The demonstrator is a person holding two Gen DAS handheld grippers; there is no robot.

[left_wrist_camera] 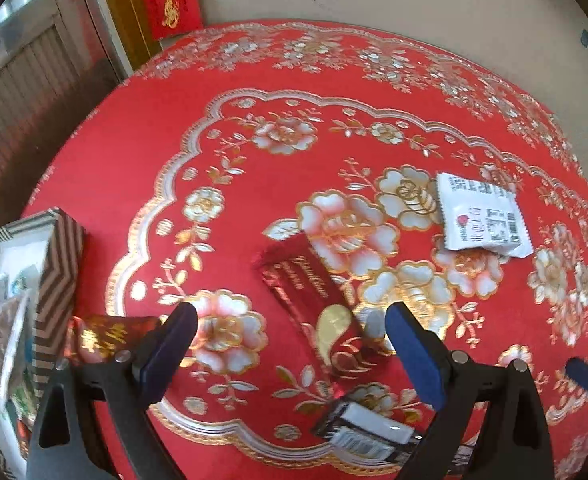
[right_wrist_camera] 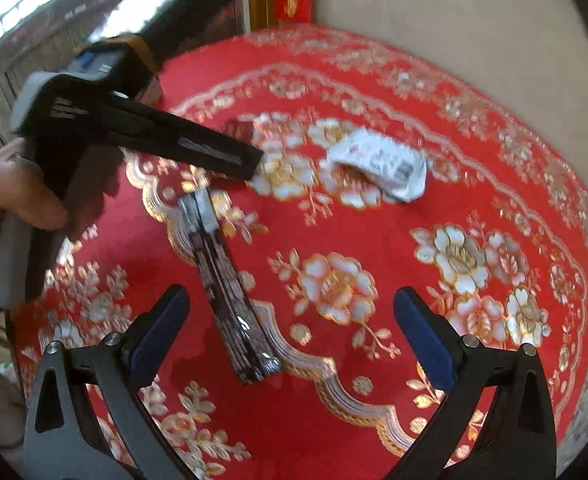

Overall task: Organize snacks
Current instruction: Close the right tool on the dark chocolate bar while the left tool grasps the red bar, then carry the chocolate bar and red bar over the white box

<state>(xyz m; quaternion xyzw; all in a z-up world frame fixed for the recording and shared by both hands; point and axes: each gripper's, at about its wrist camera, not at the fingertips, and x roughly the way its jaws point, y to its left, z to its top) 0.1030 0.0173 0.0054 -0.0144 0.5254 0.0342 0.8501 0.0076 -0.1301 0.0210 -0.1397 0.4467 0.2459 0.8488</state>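
Snacks partly boxed; four packets loose on the bench.
Both our grippers, left gripper [left_wrist_camera: 290, 330] and right gripper [right_wrist_camera: 292, 314], spread, empty. Striped box [left_wrist_camera: 60, 264] left of ours holds some; red bar [left_wrist_camera: 314, 304] just ahead, white packet [left_wrist_camera: 482, 216] beyond, dark bar [right_wrist_camera: 230, 296] between right fingers, orange packet [left_wrist_camera: 106, 336] beside box.

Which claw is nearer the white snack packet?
Left. The left claw is open over the red wrapper, just short of the white packet. The right claw, also open, hangs back over the dark bar.
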